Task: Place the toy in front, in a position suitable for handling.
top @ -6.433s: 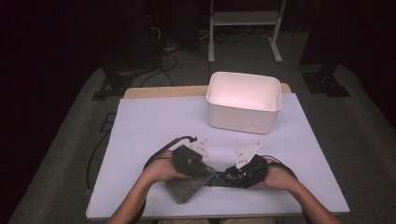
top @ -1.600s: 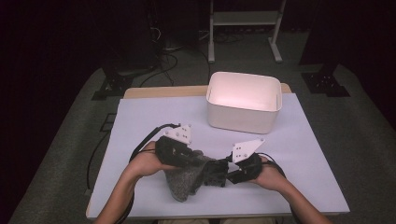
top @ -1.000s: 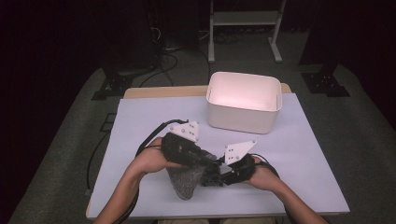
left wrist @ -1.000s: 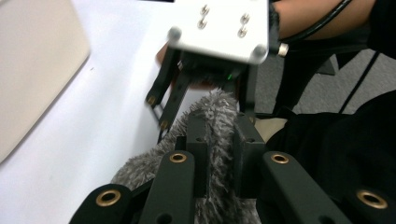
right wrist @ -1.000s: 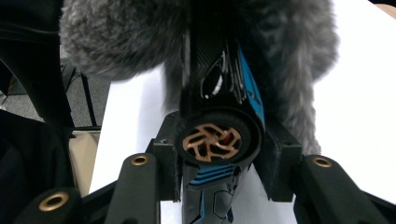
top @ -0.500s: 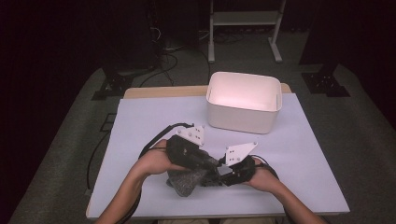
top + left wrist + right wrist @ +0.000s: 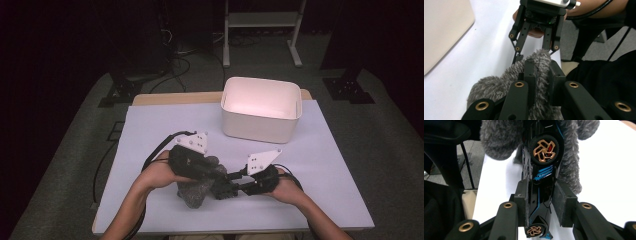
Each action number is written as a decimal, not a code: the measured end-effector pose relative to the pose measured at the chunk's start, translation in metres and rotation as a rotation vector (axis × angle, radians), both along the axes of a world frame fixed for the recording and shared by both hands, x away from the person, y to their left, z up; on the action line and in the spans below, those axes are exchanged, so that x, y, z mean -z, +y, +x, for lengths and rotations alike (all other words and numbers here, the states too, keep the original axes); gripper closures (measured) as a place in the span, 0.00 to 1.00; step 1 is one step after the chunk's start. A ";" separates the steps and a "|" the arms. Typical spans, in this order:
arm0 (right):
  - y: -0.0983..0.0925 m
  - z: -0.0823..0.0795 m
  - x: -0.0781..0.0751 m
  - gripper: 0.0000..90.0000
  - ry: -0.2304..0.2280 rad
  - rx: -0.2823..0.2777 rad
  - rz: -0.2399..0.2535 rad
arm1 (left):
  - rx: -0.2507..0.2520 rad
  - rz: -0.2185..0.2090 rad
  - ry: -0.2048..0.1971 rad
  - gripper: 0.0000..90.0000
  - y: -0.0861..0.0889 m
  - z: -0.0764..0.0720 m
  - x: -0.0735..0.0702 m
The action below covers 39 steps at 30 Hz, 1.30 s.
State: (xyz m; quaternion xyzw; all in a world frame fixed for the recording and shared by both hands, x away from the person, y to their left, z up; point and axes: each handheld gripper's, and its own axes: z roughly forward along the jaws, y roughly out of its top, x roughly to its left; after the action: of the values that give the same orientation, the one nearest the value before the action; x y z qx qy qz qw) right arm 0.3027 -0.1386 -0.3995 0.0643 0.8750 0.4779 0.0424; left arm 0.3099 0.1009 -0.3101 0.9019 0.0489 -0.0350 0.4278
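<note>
Room is kept dark; only the table (image 7: 150, 135) is lit, its top covered by a pale sheet with a wooden edge exposed at the far side. Grey-green carpet (image 7: 390, 150) is seen all around. A white metal stand (image 7: 262, 20) is placed behind the table. Black cables (image 7: 175, 55) are trailed over the floor at far left, beside what are possibly black stand feet (image 7: 117, 92).

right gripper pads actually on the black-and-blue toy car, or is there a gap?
Touching. In the right gripper view the right gripper has both jaws pressed against the sides of the black-and-blue toy car, no gap visible; grey furry cloth behind.
</note>
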 end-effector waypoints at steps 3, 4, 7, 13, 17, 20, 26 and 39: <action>0.005 0.000 -0.004 0.53 -0.021 0.009 -0.031 | 0.022 -0.010 0.004 0.90 -0.005 0.000 0.001; 0.006 0.000 -0.005 0.51 -0.024 0.009 -0.030 | 0.021 -0.007 -0.003 0.90 -0.007 -0.001 0.001; 0.011 0.001 -0.006 0.51 -0.030 0.012 -0.008 | 0.030 -0.005 0.002 0.90 -0.013 -0.001 0.001; 0.013 0.000 -0.004 0.64 -0.032 -0.014 0.021 | 0.045 0.018 -0.021 0.89 -0.021 -0.004 -0.002; 0.010 -0.001 -0.006 0.64 -0.029 -0.013 0.008 | 0.025 0.004 -0.025 0.89 -0.015 -0.004 -0.005; 0.006 0.000 -0.006 0.64 -0.024 -0.013 0.006 | 0.000 0.016 -0.031 0.88 -0.005 -0.001 -0.004; 0.001 0.001 -0.005 0.64 -0.008 0.008 0.019 | -0.022 0.012 -0.008 0.88 0.004 0.002 0.005; 0.024 0.000 -0.001 0.63 -0.027 -0.007 0.008 | -0.028 0.024 -0.018 0.88 0.011 -0.003 0.001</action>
State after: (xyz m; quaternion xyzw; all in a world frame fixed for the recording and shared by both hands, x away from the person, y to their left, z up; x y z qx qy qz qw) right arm 0.3028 -0.1151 -0.3982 0.0548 0.8726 0.4825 0.0524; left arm 0.3073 0.1122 -0.3111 0.9065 0.0581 -0.0202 0.4176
